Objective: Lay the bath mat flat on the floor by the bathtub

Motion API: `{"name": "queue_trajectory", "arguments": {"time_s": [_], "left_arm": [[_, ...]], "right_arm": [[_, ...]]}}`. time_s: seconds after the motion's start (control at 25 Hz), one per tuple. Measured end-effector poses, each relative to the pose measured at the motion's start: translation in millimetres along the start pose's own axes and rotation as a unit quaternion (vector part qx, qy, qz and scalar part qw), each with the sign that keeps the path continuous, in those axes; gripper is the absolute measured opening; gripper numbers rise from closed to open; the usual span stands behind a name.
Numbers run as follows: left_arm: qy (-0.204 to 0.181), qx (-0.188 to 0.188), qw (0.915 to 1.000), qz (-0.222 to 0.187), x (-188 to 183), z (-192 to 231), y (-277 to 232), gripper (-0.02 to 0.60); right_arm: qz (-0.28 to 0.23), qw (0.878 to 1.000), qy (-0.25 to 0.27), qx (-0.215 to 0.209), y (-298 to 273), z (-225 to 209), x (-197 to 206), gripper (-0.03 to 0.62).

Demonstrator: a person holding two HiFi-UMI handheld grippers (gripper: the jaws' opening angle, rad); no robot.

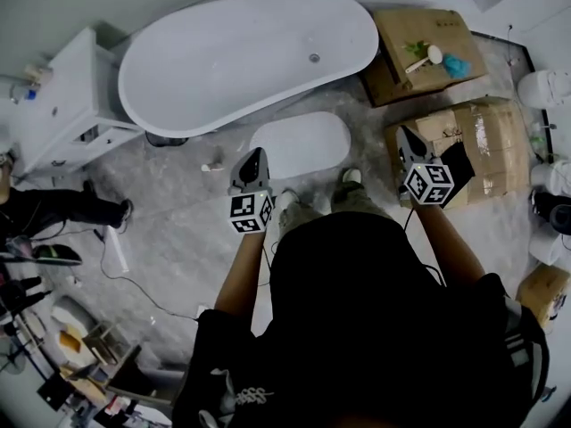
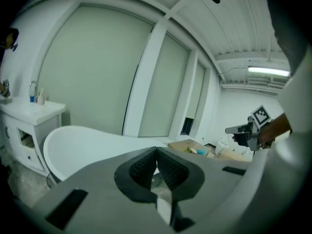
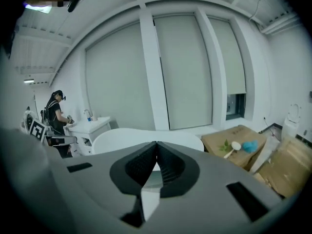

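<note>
Apparently the bath mat [image 1: 299, 145] is already lying flat on the floor [image 1: 178, 230] at the bathtub's [image 1: 241, 56] five o'clock. The left gripper [image 1: 257, 155] and right gripper [image 1: 403, 135] are hovering closed and empty, probably leaving only a check.

Location type: a bathroom mock-up in a studio-type room.

Bathroom fittings: a white freestanding bathtub [image 1: 241, 56], a white vanity [image 1: 62, 105] with a tap [image 3: 89, 114], and a mat [image 1: 299, 144] on the grey floor [image 1: 178, 239] beside the tub.

Non-domestic indicators: cardboard boxes [image 1: 428, 47] (small bath items lie on one), a loose cable [image 1: 143, 285], equipment clutter [image 1: 89, 364] at the lower left, and tall blind-covered windows [image 3: 185, 72].
</note>
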State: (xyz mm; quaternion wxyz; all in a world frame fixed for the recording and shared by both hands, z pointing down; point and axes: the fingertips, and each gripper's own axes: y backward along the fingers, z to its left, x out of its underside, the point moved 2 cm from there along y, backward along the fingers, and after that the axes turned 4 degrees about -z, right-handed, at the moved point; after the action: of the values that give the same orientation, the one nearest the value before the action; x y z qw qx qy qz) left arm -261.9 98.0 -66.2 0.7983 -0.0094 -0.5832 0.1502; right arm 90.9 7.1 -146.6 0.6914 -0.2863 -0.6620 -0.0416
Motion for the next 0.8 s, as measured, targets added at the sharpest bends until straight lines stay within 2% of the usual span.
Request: {"name": "queue_trajectory", "arguments": {"time_s": [0.12, 0.32, 0.56, 0.8], "left_arm": [[-0.021, -0.011, 0.9989, -0.04, -43.8, -22.2, -20.7, 0.02], [-0.002, -0.045, 0.9969, -0.064, -82.2, -58.8, -49.5, 0.02], [-0.006, -0.048, 0.9972, -0.057, -86.1, -104.8, -98.5, 0.02], [-0.006, -0.045, 0.9979, -0.047, -87.2, -136.9, -126.8, 0.02]], "right_arm": [[-0.028, 0.999, 0.01, -0.02, -12.4, -19.1, -42.3, 0.023], [-0.046, 0.998, -0.024, -0.046, -23.6, -51.4, -89.6, 0.021], [-0.084, 0.994, 0.038, -0.053, -25.0, -90.3, -124.4, 0.021], [-0.086, 0.994, 0.043, -0.044, -22.0, -125.2, -128.9, 0.021]]}}
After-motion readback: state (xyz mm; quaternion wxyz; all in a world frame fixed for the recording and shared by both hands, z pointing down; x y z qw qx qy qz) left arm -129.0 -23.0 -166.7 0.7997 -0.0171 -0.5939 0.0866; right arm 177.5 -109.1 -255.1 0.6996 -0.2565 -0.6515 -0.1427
